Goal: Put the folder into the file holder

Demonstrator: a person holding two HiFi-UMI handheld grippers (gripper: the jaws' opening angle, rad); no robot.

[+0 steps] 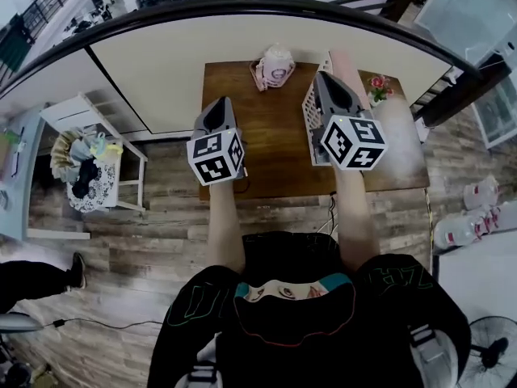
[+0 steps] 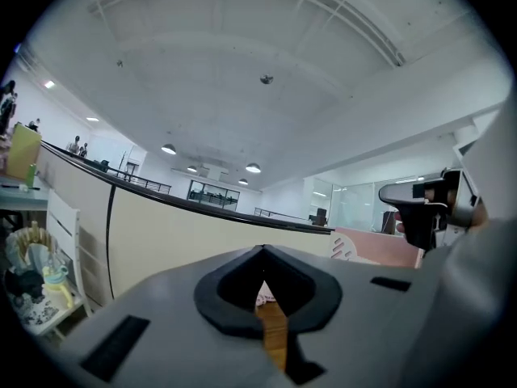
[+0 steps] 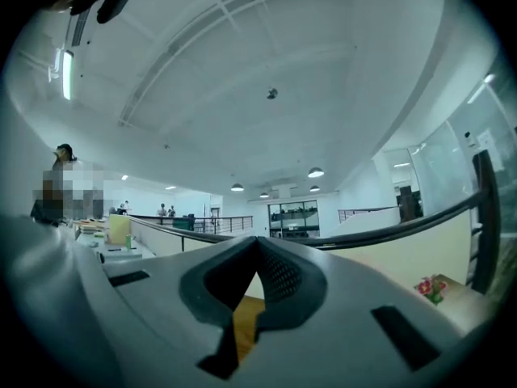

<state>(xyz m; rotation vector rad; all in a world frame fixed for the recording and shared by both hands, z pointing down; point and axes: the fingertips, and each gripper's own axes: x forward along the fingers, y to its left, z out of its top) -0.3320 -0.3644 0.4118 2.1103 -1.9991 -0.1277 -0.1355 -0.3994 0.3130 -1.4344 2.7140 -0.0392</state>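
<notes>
1. Jaws, left gripper: closed tip to tip with nothing between them. Only a thin strip of brown wood shows through the slit lower down.
2. Jaws, right gripper: likewise shut at the tips and empty.
3. Both grippers: held level and side by side above the table, one in each hand of a person in a black top. The left is over the near-left part of the table, and the right is over the file holder.
4. Folder: pink, standing on edge in the file holder on the right half of the table. Its far end shows just past the right gripper in the head view. Neither pair of jaws has hold of it.
5. File holder: white with mesh walls, set lengthwise on the table. The right gripper partly covers it in the head view.
6. Table: small, brown wood, pushed against a cream partition with a dark top rail.
7. Bag: pink and white, at the middle of the table's far edge.
8. Flower pot: small, with pink blooms, near the far-right corner, just beyond the file holder.
9. Shelf unit: white, on the floor to the left of the table, and holding assorted items.
10. Bottles: a clear cluster on the floor to the right of the table.
11. Fan: on the floor at the lower right.
</notes>
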